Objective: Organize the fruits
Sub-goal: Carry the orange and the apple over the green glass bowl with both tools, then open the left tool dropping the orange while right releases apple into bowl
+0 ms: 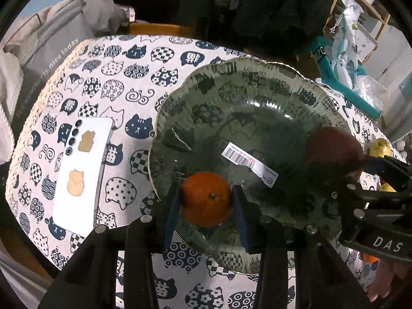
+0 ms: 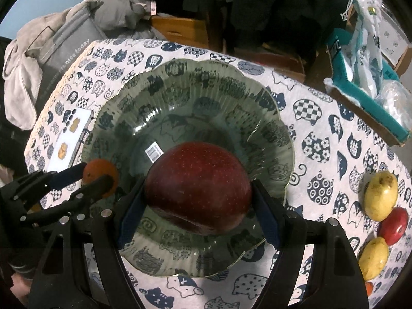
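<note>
Both grippers grip fruit over the bowl: left gripper an orange, right gripper an apple.

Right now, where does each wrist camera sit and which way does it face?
Left wrist: on the left gripper, facing down and forward at the round orange tangerine it clamps over the green glass plate; its two fingers show.
Right wrist: on the right gripper, facing down at the dark red apple it clamps; its fingers show.
Shared: plate, both fruits, the other gripper, cat-print tablecloth.
</note>
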A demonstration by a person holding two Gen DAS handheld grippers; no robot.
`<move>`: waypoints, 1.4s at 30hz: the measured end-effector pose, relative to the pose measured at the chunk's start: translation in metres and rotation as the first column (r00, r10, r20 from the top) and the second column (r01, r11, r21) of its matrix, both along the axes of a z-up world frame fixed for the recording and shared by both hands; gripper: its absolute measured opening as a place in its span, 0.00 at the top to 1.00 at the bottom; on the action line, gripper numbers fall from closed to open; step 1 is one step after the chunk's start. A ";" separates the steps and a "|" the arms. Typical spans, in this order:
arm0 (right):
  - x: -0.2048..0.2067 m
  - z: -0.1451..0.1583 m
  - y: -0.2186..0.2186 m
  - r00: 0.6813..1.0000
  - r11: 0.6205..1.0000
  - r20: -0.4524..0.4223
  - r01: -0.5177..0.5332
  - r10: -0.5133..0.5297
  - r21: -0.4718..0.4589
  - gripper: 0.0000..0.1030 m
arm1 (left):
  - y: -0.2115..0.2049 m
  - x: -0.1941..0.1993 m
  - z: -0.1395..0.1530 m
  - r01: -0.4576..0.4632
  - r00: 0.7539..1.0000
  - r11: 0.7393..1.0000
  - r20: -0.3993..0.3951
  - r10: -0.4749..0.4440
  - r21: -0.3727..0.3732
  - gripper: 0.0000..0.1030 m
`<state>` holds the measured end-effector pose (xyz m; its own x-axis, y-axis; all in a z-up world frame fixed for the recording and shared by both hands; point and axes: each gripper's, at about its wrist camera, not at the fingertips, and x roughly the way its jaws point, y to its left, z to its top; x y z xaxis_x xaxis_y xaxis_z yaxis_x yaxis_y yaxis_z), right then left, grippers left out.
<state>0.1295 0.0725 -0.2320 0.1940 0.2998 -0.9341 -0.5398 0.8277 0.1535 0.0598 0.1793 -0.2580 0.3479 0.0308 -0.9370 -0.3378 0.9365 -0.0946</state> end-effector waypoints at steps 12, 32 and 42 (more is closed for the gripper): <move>0.005 -0.019 -0.004 0.995 1.000 -0.096 0.025 -0.026 -0.013 0.23 | -0.003 0.002 -0.004 0.017 1.000 1.000 -0.025 -0.016 0.009 0.44; 0.007 0.022 -0.009 0.997 0.992 -0.008 0.078 -0.078 0.102 0.17 | -0.007 -0.006 0.016 0.017 1.000 1.000 0.006 -0.017 0.003 0.30; -0.007 0.081 -0.018 0.982 0.994 0.172 0.070 -0.083 0.083 0.17 | -0.013 -0.011 0.045 0.025 0.998 1.000 0.064 -0.024 -0.014 0.27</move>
